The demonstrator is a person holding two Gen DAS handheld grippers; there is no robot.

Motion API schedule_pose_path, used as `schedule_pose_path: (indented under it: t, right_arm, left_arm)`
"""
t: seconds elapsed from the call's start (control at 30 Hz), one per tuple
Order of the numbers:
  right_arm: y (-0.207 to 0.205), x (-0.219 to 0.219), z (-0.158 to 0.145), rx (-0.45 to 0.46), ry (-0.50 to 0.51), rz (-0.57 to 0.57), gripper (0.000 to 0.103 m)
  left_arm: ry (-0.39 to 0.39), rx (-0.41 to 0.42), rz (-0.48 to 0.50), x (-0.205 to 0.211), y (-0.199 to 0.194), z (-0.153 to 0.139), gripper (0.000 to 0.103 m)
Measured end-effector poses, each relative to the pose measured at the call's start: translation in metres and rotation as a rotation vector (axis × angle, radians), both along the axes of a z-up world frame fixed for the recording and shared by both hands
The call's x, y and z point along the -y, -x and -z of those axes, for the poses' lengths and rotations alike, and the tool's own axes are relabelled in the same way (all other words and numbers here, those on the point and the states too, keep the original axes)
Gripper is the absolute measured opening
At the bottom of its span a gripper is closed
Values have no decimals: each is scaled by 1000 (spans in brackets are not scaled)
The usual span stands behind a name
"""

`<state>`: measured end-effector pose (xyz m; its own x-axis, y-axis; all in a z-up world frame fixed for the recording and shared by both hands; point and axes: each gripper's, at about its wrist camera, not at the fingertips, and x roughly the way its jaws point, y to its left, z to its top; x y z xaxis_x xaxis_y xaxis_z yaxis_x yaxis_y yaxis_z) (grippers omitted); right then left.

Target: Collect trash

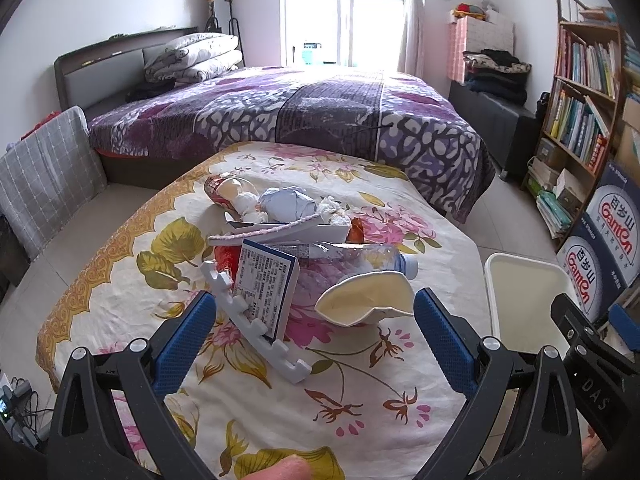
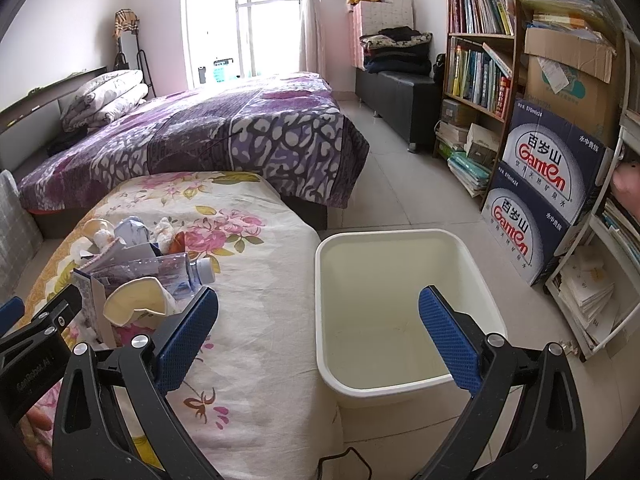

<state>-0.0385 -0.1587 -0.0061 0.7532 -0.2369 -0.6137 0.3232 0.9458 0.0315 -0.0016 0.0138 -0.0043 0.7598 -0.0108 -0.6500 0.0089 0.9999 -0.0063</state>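
Observation:
A heap of trash lies on the flowered tablecloth: a squashed cream paper cup, a crushed clear plastic bottle, a printed carton, a white foam strip and a crumpled blue-white paper ball. My left gripper is open just short of the cup and carton, holding nothing. An empty white bin stands on the floor right of the table. My right gripper hangs open over the bin's near left rim, empty. The cup and bottle sit to its left.
A bed with a purple quilt stands behind the table. A bookshelf, stacked water cartons and piles of books line the right wall. A dark bench with folded clothes sits by the window. Cables lie at the lower left.

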Motion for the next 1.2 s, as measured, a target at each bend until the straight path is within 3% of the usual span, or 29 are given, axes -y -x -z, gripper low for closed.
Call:
schedule_pose_path:
  t: [0.1, 0.17, 0.23, 0.27, 0.3, 0.33, 0.43, 0.63, 0.77, 0.87, 1.0, 1.03, 1.13, 1.2]
  right_arm:
    - [-6, -1, 3, -73, -59, -9, 96]
    - [-15, 1, -1, -216, -140, -21, 96]
    - [-22, 3, -8, -261, -138, -33, 96]
    - [-27, 2, -11, -265, -115, -38, 96]
    - [-31, 2, -12, -284, -127, -51, 96]
    - [-34, -1, -11, -256, -90, -57, 96]
    - [-48, -2, -6, -315, -101, -89, 96]
    - [-58, -1, 12, -283, -256, -152, 96]
    - [-68, -7, 35, -355, -180, -184, 96]
    - [-73, -18, 45, -372, -126, -242, 96]
    - [-77, -38, 53, -378, -80, -338, 96]
    - [-79, -42, 53, -381, -68, -363, 96]
    - [-82, -52, 59, -375, -77, -401, 96]
    - [-83, -57, 62, -363, -99, -417, 96]
  left_arm:
    - [20, -36, 26, -4, -4, -6, 96]
    - [26, -43, 33, -8, -17, -12, 96]
    - [24, -42, 31, -12, -24, -20, 96]
    - [126, -125, 24, -17, -34, -17, 96]
    - [148, -148, 23, -22, -40, -20, 96]
    - [163, -175, 22, -28, -49, -22, 96]
    - [211, -299, -12, -53, -78, -19, 96]
    - [241, -448, -11, -78, -115, 5, 96]
    - [333, -525, -22, -90, -128, 23, 96]
    - [287, -500, -13, -91, -129, 27, 96]
    - [170, -487, 105, -72, -123, 30, 96]
    - [171, -474, 116, -70, -124, 33, 96]
    - [162, -486, 127, -63, -129, 44, 96]
    - [108, -498, 120, -60, -135, 51, 96]
